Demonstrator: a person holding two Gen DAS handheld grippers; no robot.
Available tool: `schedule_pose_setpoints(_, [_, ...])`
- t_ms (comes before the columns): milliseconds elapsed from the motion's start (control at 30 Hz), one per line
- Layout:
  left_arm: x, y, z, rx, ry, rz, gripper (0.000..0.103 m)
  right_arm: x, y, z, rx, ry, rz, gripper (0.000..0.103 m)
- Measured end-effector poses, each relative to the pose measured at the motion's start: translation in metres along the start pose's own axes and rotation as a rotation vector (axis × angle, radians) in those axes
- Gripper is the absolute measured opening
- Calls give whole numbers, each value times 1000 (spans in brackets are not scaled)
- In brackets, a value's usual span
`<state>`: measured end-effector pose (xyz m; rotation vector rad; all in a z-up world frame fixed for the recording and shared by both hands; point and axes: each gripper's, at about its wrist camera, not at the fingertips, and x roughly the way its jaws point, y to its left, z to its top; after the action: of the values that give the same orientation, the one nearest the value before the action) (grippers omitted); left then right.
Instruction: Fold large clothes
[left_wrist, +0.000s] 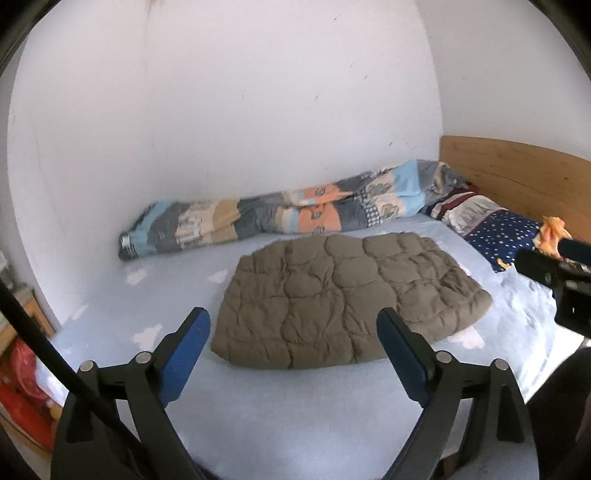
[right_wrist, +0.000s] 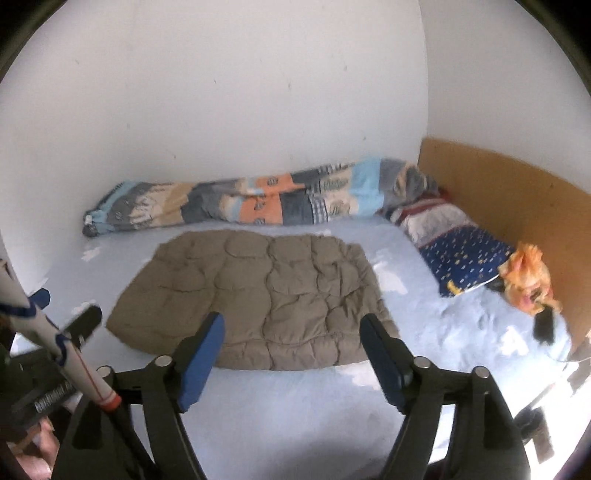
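A grey-brown quilted padded garment (left_wrist: 343, 299) lies folded into a flat packet in the middle of the pale blue bed (left_wrist: 288, 413). It also shows in the right wrist view (right_wrist: 258, 302). My left gripper (left_wrist: 293, 325) is open and empty, held above the bed just in front of the garment's near edge. My right gripper (right_wrist: 293, 328) is open and empty, also just in front of the near edge. The right gripper's body (left_wrist: 561, 273) shows at the right edge of the left wrist view. Part of the left gripper (right_wrist: 74, 328) shows at the left of the right wrist view.
A rolled patchwork duvet (left_wrist: 295, 214) lies along the white wall at the back. A navy starred pillow (left_wrist: 495, 229) and an orange cloth (right_wrist: 528, 280) lie by the wooden headboard (left_wrist: 517, 173). A red bag (left_wrist: 22, 387) sits on the floor at left.
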<state>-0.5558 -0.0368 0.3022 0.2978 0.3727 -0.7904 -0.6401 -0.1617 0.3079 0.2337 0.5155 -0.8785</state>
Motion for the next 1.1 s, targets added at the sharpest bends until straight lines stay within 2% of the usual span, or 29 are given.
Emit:
schedule_pose_setpoints(200, [-39, 10, 12, -45, -6, 8, 100, -59, -1, -6, 55, -69, 16, 93])
schedule_pose_setpoints(433, [-54, 6, 17, -35, 6, 41, 100, -80, 12, -12, 7, -87, 13, 95])
schedule_pose_setpoints(567, [-50, 10, 23, -40, 53, 47, 100, -88, 14, -10, 5, -115, -5, 97])
schedule_pose_setpoints(700, [-43, 15, 23, -46, 65, 151, 100, -83, 16, -10, 8, -101, -16, 99])
schedule_pose_setpoints(800, [-32, 15, 21, -31, 79, 178, 100, -71, 18, -11, 2, -68, -21, 99])
schedule_pose_setpoints(933, [-6, 16, 9, -31, 156, 119, 100, -47, 23, -15, 11, -24, -9, 99])
schedule_pose_setpoints(1000, [11, 17, 4, -27, 208, 133, 100, -34, 26, -19, 4, 2, -6, 99])
schedule_pose_setpoints(1100, [26, 20, -1, -42, 238, 120, 100, -18, 31, -22, -19, 31, -7, 99])
